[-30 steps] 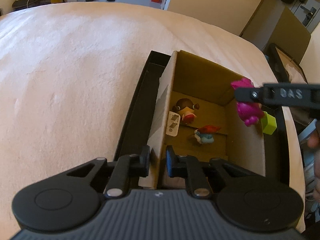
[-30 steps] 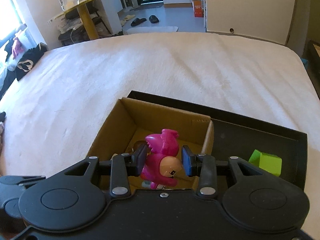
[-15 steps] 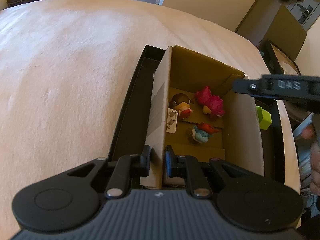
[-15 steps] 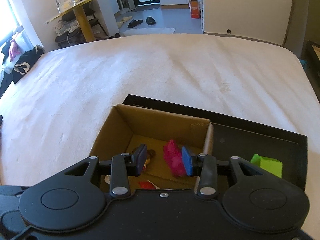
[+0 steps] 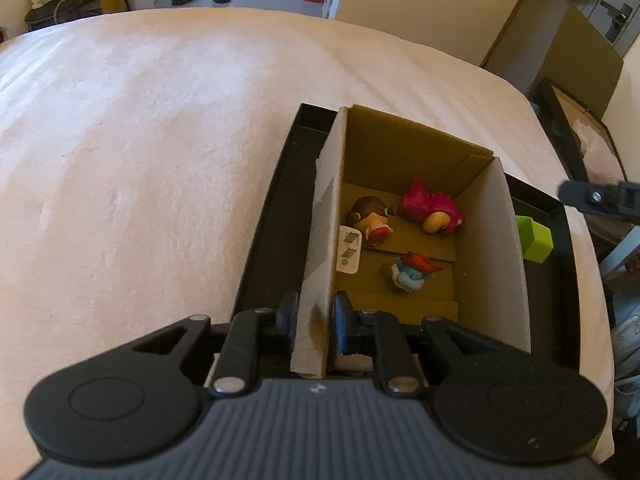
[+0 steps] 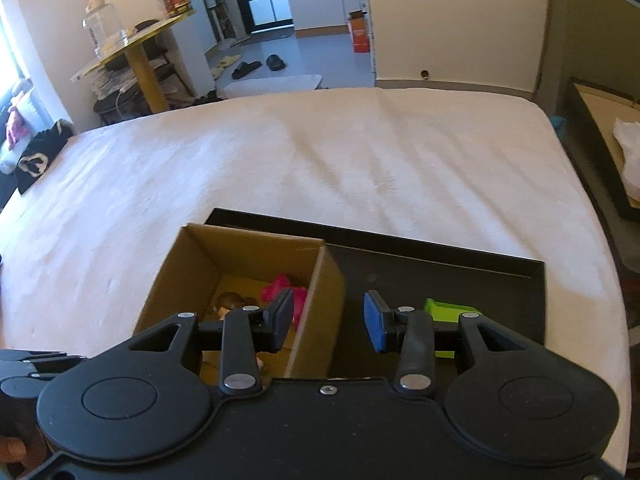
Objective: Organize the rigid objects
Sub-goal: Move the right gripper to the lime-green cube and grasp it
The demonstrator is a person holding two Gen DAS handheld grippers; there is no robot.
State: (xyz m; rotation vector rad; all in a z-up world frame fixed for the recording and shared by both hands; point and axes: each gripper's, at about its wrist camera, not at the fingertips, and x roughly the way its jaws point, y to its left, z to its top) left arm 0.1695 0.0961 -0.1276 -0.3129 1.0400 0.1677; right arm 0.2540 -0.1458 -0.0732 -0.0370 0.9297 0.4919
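Note:
A cardboard box stands in a black tray on a bed. Inside lie a pink figure, a brown-haired figure and a blue and red figure. My left gripper is shut on the box's left wall near its front corner. My right gripper is open and empty, above the box's right wall, with the pink figure below left. A green block lies in the tray right of the box; it also shows in the left wrist view.
The bed's pale cover spreads around the tray. A second black tray with a cardboard sheet stands off the bed's right side. A yellow table with a jar and slippers on the floor are beyond the bed.
My right gripper let go of the pink figure, which fell into the box. The gripper opened wider and drew back to the right. My left gripper kept its hold on the box wall.

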